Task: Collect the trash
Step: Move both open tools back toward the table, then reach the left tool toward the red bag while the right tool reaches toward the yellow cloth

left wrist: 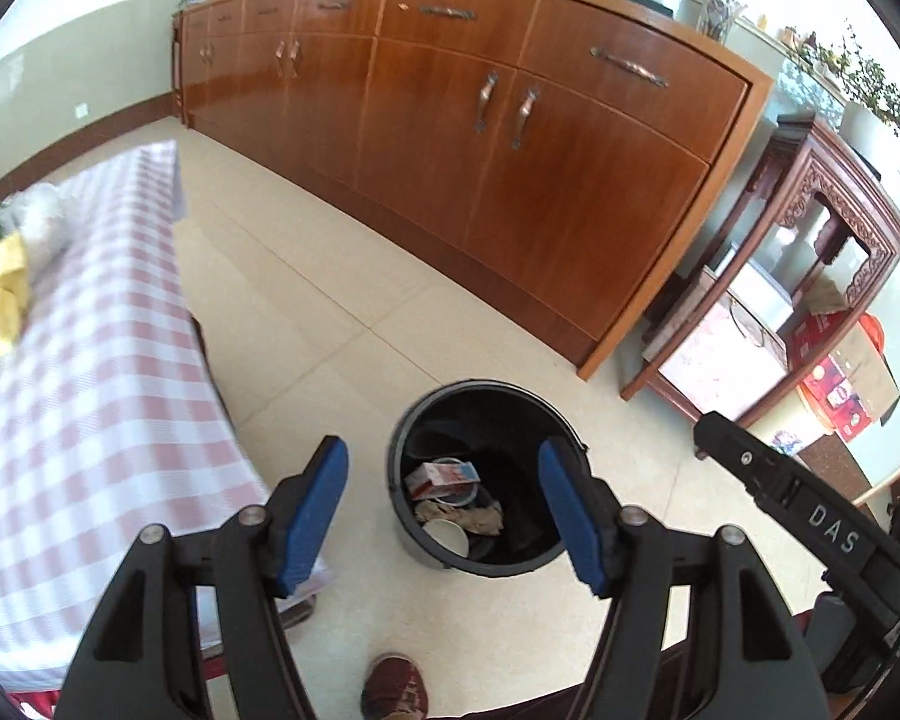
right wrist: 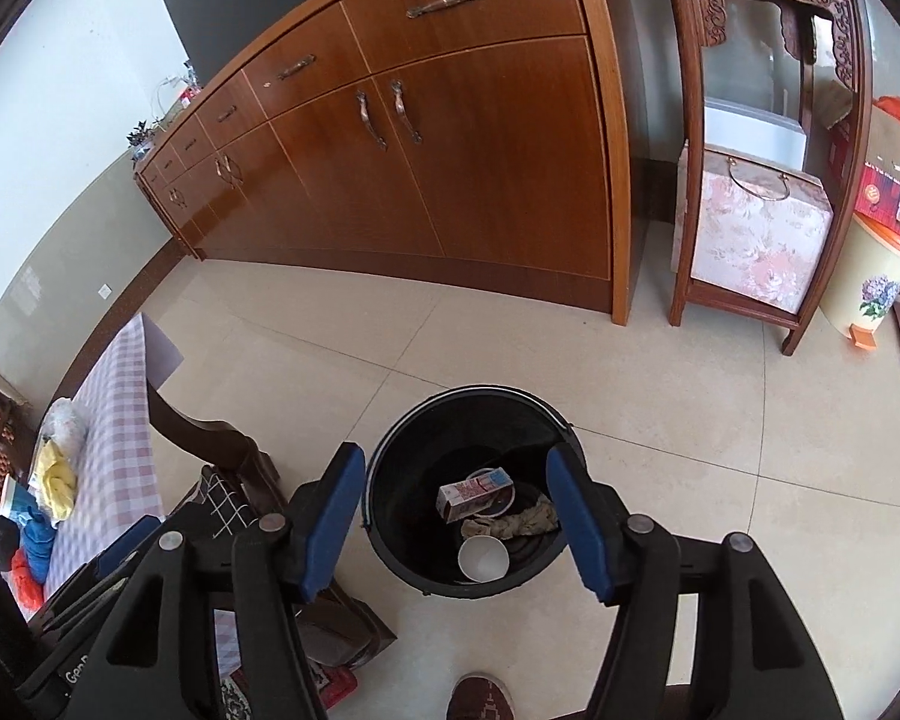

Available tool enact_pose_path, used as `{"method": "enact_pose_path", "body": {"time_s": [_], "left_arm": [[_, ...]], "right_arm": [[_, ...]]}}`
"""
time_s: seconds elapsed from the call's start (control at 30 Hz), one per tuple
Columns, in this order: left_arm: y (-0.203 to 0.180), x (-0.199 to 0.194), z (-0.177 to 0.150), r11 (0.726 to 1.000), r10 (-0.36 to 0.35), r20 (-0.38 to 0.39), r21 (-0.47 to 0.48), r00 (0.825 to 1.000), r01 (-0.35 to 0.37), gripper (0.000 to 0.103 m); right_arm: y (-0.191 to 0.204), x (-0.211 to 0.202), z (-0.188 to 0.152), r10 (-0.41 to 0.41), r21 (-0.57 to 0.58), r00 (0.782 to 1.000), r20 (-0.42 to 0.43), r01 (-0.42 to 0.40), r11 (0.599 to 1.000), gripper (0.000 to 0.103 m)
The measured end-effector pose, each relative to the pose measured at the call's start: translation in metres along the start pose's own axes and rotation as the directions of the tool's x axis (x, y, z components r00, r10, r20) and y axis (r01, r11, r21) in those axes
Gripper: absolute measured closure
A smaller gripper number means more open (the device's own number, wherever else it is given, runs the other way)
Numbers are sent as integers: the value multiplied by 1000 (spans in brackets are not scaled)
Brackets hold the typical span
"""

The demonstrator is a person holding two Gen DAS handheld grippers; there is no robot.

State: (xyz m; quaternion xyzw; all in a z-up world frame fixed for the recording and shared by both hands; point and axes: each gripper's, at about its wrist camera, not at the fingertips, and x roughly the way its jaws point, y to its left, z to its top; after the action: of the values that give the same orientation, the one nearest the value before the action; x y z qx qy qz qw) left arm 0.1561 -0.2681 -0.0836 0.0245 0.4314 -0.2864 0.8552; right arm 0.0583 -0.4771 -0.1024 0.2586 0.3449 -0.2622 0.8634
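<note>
A black trash bin (left wrist: 417, 420) (right wrist: 390, 462) stands on the tiled floor. Inside lie a small red-and-white carton (left wrist: 441, 476) (right wrist: 474, 493), a white paper cup (left wrist: 448, 536) (right wrist: 483, 558), a crumpled brown paper (left wrist: 480, 519) (right wrist: 525, 521) and a round lid. My left gripper (left wrist: 444, 510) is open and empty, above the bin. My right gripper (right wrist: 456, 519) is open and empty, also above the bin. The right gripper's body (left wrist: 810, 510) shows at the right of the left wrist view.
A table with a pink checked cloth (left wrist: 90, 390) (right wrist: 114, 432) stands to the left, holding a yellow cloth (left wrist: 0, 300) (right wrist: 54, 480) and other items. A long wooden cabinet (left wrist: 480, 138) (right wrist: 426, 138), a carved stand (right wrist: 750, 180), a dark chair (right wrist: 210, 444) and my shoe (right wrist: 480, 696) are nearby.
</note>
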Motion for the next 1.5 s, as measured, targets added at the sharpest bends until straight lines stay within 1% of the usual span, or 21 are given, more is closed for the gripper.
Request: {"method": "enact_pose_path", "body": {"time_s": [0.1, 0.27, 0.37, 0.5, 0.67, 0.83, 0.93, 1.1, 1.2, 1.3, 1.4, 1.5], "left_arm": [[18, -21, 3, 999, 53, 43, -14, 998, -53, 35], [53, -50, 7, 989, 144, 102, -52, 984, -140, 35], [78, -66, 7, 980, 188, 118, -92, 975, -178, 35], [113, -84, 4, 962, 250, 128, -142, 960, -232, 35], [162, -103, -3, 925, 338, 129, -226, 932, -304, 35], [215, -119, -9, 877, 420, 112, -308, 901, -370, 35], [242, -126, -11, 846, 462, 100, -347, 881, -405, 35], [282, -132, -11, 799, 514, 74, -404, 854, -446, 35], [302, -132, -8, 776, 537, 63, -428, 842, -463, 35], [320, -129, -3, 761, 550, 53, -443, 833, -475, 35], [333, -123, 4, 755, 557, 47, -446, 829, -482, 35], [343, -117, 9, 751, 553, 41, -458, 832, -476, 35]], "right_arm": [[23, -8, -2, 41, -40, 999, 10, -41, 998, 37], [72, -12, -9, 133, -119, 991, -1, -132, 984, 36], [108, -12, -15, 185, -175, 983, -16, -185, 967, 36], [154, -14, -27, 249, -251, 968, -37, -251, 935, 36], [213, -13, -39, 329, -322, 941, -78, -336, 885, 36], [267, -10, -53, 390, -378, 912, -125, -407, 831, 33], [300, -7, -62, 414, -409, 898, -150, -438, 801, 32], [348, -1, -71, 444, -444, 876, -187, -479, 758, 32], [374, 3, -74, 453, -464, 868, -203, -493, 736, 32], [398, 11, -76, 461, -472, 860, -217, -506, 722, 32], [420, 20, -76, 463, -479, 855, -231, -515, 711, 31], [438, 31, -76, 463, -484, 851, -247, -522, 702, 29]]}}
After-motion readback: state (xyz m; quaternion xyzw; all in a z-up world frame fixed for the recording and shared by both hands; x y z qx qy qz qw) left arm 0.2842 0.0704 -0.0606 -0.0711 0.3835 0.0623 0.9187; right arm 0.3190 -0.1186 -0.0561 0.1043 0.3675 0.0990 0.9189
